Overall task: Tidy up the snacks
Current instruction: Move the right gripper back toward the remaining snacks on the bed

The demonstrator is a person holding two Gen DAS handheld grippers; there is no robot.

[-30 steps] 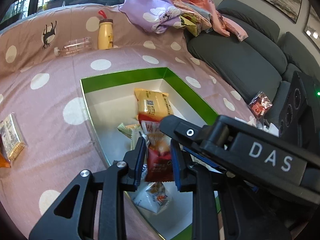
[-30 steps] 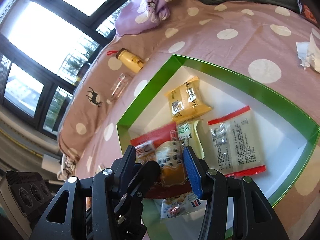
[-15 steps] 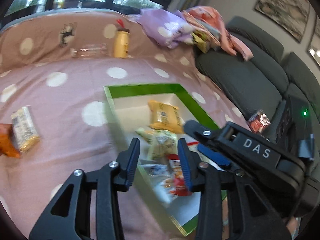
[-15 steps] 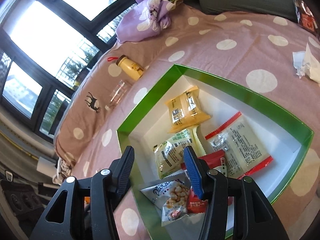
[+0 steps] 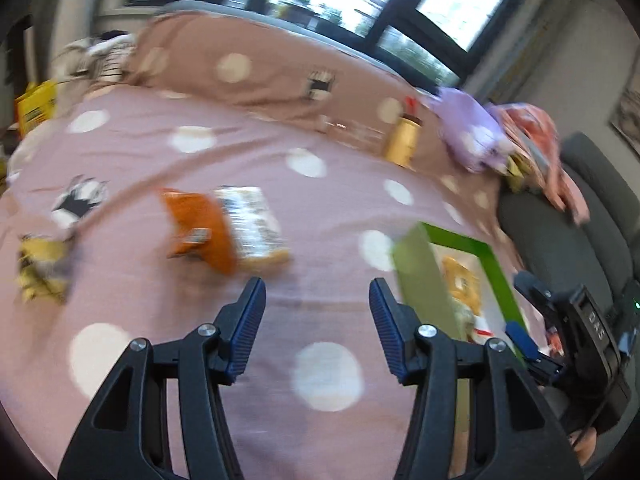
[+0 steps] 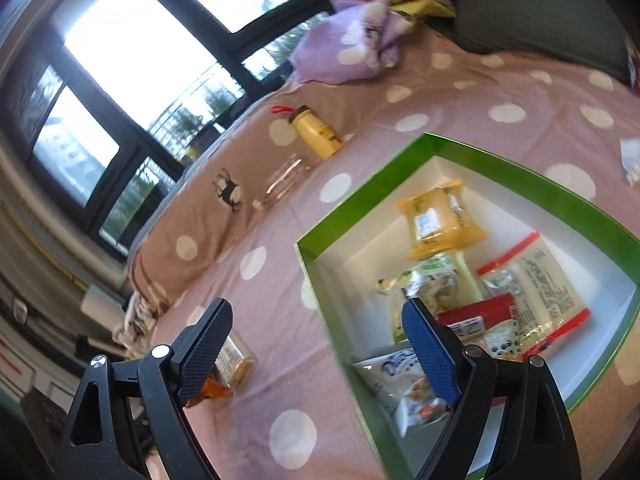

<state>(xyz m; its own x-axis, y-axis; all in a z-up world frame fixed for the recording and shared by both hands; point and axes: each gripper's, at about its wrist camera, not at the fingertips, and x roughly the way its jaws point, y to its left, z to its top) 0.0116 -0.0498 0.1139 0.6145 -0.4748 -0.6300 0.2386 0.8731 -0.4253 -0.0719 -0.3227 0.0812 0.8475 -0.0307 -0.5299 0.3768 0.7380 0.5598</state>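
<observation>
Only the left wrist view shows the loose snacks on the pink polka-dot cloth [image 5: 320, 216]: an orange packet [image 5: 200, 232] touching a clear biscuit pack [image 5: 252, 224], and a yellow packet [image 5: 40, 272] well apart at the far left; the right wrist view alone looks into the green-rimmed box [image 6: 500, 160], where a yellow pouch [image 6: 438, 220], a red-edged clear pack [image 6: 536, 288], a pale green pouch [image 6: 432, 284], a red packet [image 6: 476, 316] and a white bag [image 6: 404, 380] lie overlapping on its white floor; the left hand-held gripper [image 5: 316, 312] tilts down over bare cloth, its jaws just opened partway, nothing between them; the right hand-held gripper [image 6: 316, 328] slants down astride the box's near wall, jaws just spread wide and empty; the ribbed blue pads [image 6: 428, 348] look rubbery; a yellow bottle [image 6: 316, 132] lies beyond the box.
</observation>
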